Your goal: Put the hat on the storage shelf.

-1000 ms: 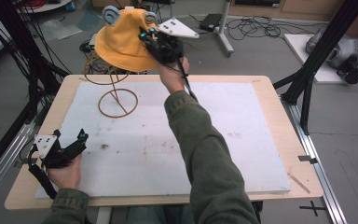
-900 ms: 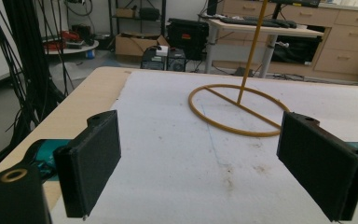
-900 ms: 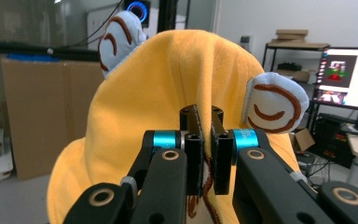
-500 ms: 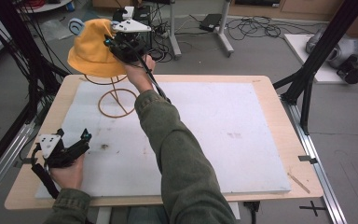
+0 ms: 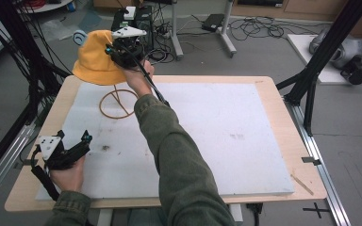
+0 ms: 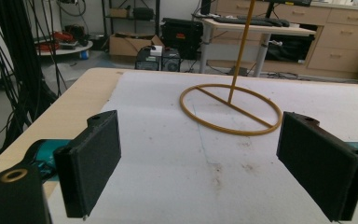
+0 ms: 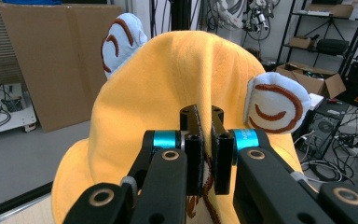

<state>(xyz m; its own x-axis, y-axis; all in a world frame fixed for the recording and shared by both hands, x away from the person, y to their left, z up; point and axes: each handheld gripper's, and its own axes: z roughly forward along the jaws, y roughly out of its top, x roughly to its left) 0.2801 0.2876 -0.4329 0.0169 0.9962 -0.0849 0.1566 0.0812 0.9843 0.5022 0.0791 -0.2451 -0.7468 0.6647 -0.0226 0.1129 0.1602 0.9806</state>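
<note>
Clearly the right gripper [image 5: 115,51] has its jaws pinched on the yellow hat [image 5: 94,59] above the wire stand [image 5: 119,102], whose light ring base could tip if the fabric snags, while the left gripper [image 5: 78,143] waits wide open near the surface's front edge.

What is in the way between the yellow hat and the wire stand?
Nothing visible. The right gripper holds the yellow fleece hat with blue ears above the round-based yellow wire stand, with open air between them.
</note>
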